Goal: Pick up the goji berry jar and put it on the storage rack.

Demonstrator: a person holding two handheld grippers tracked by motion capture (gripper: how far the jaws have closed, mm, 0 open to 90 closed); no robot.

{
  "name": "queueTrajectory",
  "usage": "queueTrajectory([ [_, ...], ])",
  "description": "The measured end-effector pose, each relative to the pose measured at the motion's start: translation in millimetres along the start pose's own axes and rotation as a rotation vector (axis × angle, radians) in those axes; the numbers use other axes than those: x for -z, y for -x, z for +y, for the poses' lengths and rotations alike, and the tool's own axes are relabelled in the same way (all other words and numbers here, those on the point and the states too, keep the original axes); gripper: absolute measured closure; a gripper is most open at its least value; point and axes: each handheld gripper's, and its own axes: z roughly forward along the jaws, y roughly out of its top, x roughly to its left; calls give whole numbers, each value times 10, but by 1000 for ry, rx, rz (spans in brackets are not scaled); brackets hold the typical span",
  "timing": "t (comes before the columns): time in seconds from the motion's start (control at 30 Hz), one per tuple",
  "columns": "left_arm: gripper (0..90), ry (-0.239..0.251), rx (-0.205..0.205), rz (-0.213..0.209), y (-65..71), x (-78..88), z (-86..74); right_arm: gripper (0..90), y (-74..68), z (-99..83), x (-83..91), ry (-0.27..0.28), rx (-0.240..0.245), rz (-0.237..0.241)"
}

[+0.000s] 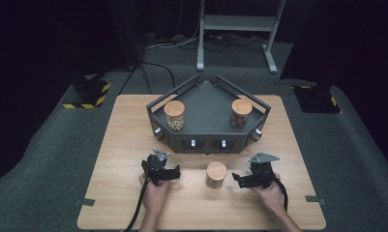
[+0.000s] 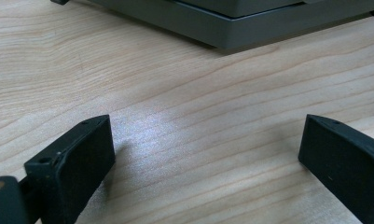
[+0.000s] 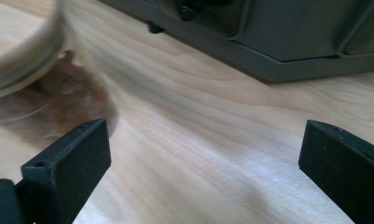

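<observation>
Jar [image 1: 216, 174] with a wooden lid stands upright on the bare counter [image 1: 133, 130], near the front edge and a little right of centre, between the two hand-held grippers and touching neither. To its left, the left hand-held gripper [image 1: 174, 172] sits low over the wood in the person's left hand [image 1: 154, 191], its jaws spread wide with only wood grain between them in the left gripper view [image 2: 205, 149]. To the jar's right, the right hand-held gripper [image 1: 237, 180] is held by the right hand [image 1: 271, 193], jaws also wide apart and empty; in the right gripper view [image 3: 203, 154] the jar [image 3: 40, 79] appears blurred just beyond the left jaw, brown contents showing through its side. Farther back, toward the counter's rear edge, rests a dark grey angular tray [image 1: 208, 140] with a raised rail. Two more wooden-lidded jars stand inside it: one at the left [image 1: 174, 115] holding pale round pieces, one at the right [image 1: 241, 113] with darker contents.
</observation>
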Motion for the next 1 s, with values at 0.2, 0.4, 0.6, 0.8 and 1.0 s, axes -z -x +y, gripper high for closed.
queueTrajectory([
  [0.2, 34, 0, 0, 0, 0, 0, 0, 16, -54, -40, 30, 1, 32, 30],
  [0.4, 34, 0, 0, 0, 0, 0, 0, 16, -72, -66, 23, 2, 48, 73],
  [0.6, 34, 0, 0, 0, 0, 0, 0, 14, -109, -79, -16, -1, 68, 100],
  [0.8, 34, 0, 0, 0, 0, 0, 0, 12, -119, -87, -43, 6, 78, 132],
  [1.0, 34, 0, 0, 0, 0, 0, 0, 11, -122, -78, -86, 4, 81, 157],
])
